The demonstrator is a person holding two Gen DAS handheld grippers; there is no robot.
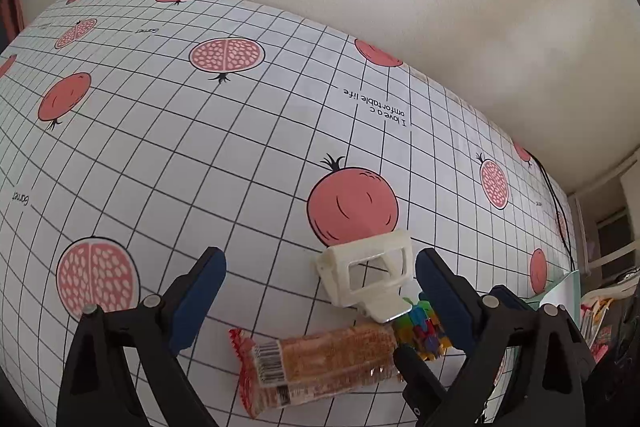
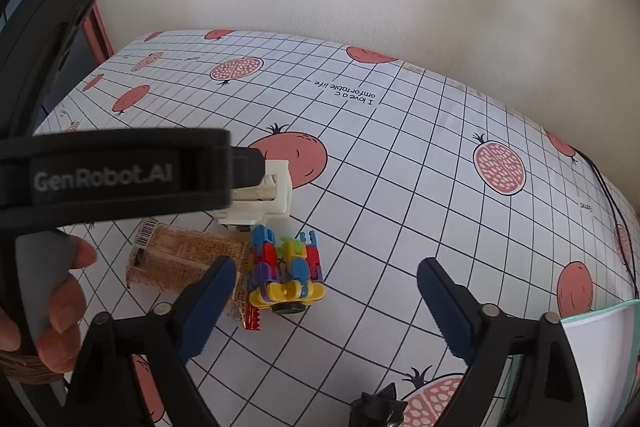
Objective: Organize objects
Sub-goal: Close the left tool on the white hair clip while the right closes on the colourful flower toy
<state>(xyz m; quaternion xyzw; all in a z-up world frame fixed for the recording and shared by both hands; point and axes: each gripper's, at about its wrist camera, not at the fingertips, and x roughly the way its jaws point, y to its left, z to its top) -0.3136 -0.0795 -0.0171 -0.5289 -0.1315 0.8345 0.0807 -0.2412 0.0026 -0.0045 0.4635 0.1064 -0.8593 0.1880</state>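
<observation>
Nothing looks sorted yet. The wrapped snack bar (image 1: 320,363) lies on the tablecloth (image 1: 200,155), touching the colourful toy (image 2: 286,269), white plastic part (image 1: 366,269) just behind them. Both the left gripper (image 1: 320,303) and right gripper (image 2: 326,303) hover over the bar, jaws wide, empty.

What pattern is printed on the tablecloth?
The white tablecloth carries a black grid with pink pomegranates, whole and halved; it shows best in the left wrist view.
</observation>
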